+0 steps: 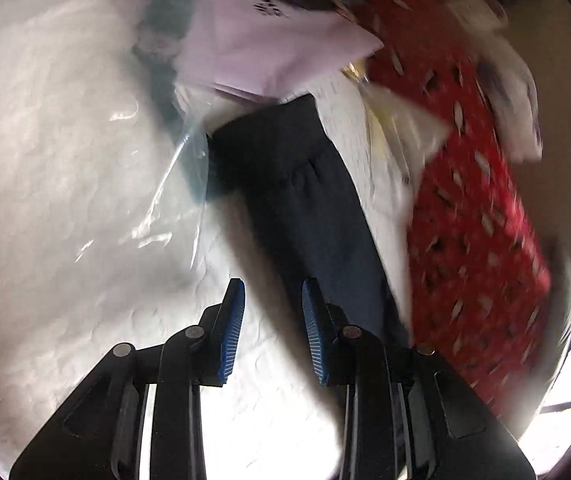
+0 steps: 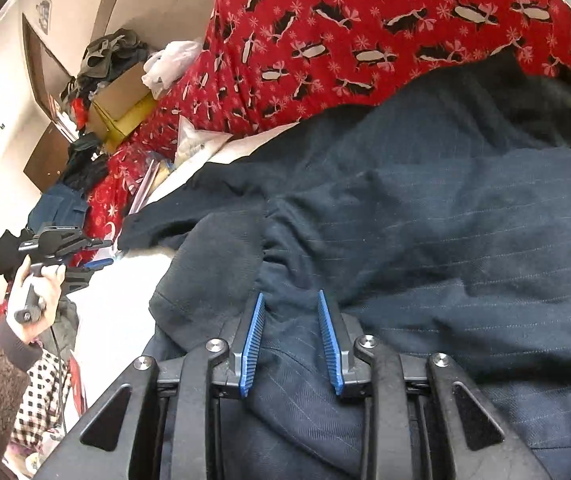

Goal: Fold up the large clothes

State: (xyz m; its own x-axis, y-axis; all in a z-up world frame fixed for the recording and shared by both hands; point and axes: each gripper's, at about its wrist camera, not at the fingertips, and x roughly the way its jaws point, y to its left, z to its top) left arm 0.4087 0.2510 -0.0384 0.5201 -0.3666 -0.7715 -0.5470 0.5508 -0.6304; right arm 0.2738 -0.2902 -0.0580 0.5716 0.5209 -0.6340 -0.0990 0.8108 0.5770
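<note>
The folding is judged to be at an early stage: the dark garment [image 2: 425, 220] is spread crumpled over the centre and right of the right wrist view, on a white sheet [image 2: 125, 312], and no neat fold is seen yet. The right gripper [image 2: 290, 304] is held apart over a bunched part of the cloth, with nothing pinched. In the left wrist view only a long sleeve [image 1: 305, 200] is shown, running from the centre to the bottom; the left gripper [image 1: 272, 292] is open beside it, empty. The red blanket [image 2: 365, 40] is sharp in the right view and blurred in the left. A lilac sheet of paper [image 1: 269, 40] is seen only in the left view.
</note>
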